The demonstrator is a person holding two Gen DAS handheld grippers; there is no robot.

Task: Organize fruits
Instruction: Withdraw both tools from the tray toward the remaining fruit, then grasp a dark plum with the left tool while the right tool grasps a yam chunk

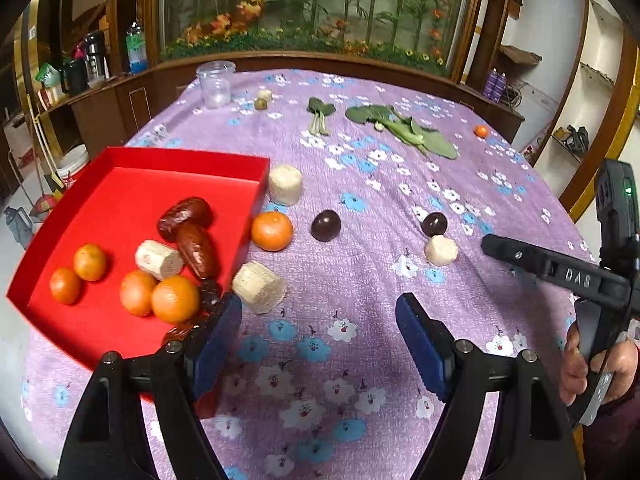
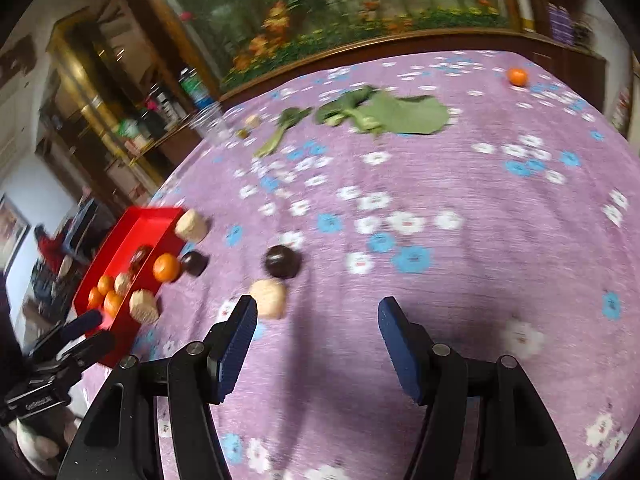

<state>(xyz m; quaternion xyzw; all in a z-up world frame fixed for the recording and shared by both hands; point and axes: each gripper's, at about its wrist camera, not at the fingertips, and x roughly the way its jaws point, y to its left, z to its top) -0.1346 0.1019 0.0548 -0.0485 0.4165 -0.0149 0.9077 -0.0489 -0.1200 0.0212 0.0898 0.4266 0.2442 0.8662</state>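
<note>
A red tray (image 1: 192, 160) at the left holds several oranges (image 1: 175, 299), two red dates (image 1: 198, 250) and a pale sugarcane chunk (image 1: 158, 259). An orange (image 1: 272, 230), two dark plums (image 1: 326, 225) and more cane chunks (image 1: 259, 287) lie on the purple floral cloth (image 1: 360, 352) beside it. My left gripper (image 1: 319, 320) is open and empty, its left finger at the tray's near corner. My right gripper (image 2: 313, 322) is open and empty above the cloth; a cane chunk (image 2: 269, 298) and a plum (image 2: 282, 262) lie just ahead-left. The right view is blurred.
Green leafy vegetables (image 1: 404, 128) lie at the far middle, a lone orange (image 1: 481, 131) at the far right, a clear jar (image 1: 216, 84) and small pieces at the far left. The right gripper body (image 1: 560, 272) shows at the right of the left view. Wooden cabinets stand behind the table.
</note>
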